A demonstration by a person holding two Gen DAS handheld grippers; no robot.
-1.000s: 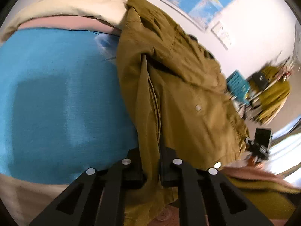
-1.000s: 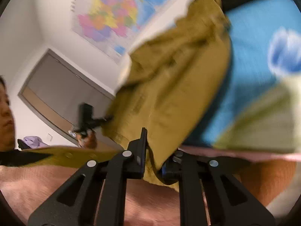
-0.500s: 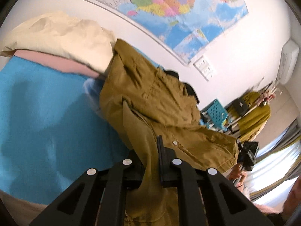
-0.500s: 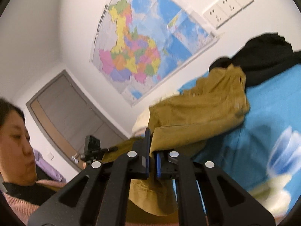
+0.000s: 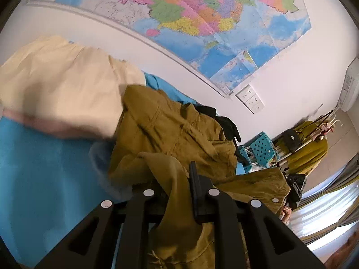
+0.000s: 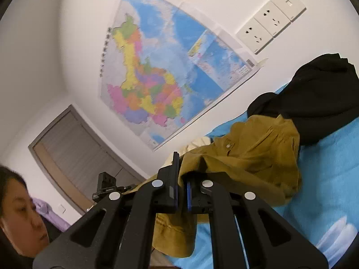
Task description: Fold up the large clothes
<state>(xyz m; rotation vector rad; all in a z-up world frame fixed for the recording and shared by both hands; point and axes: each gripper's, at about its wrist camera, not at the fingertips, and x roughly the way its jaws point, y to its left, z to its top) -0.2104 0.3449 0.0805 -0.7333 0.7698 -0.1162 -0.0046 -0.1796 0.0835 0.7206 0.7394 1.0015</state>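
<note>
1. The olive-brown jacket (image 5: pixel 179 132) lies crumpled on the blue bed cover (image 5: pixel 44 168), with part of its cloth lifted off the bed toward both cameras; in the right wrist view the jacket (image 6: pixel 253 157) shows two pale snap buttons.
2. The left tool (image 5: pixel 179 186) has its fingers drawn close together and pinches a thick fold of the jacket, which spills over the near finger and hangs down between the tool's black arms.
3. The right tool (image 6: pixel 182 183) is almost pressed shut, its fingers gripping a thin edge of the jacket; the cloth bunches just past the fingertips and droops below them.
4. A black garment (image 6: pixel 318 98) lies on the bed cover just behind the jacket and touches it.
5. A cream-coloured bundle (image 5: pixel 62 85) sits at the jacket's other side, against the wall.
6. A coloured wall map (image 6: pixel 166 78) hangs above the bed, with white wall sockets (image 6: pixel 269 20) beside it.
7. A teal perforated basket (image 5: pixel 262 150) stands beyond the bed's end.
8. The person's face (image 6: pixel 20 213) shows at the lower left of the right wrist view.
</note>
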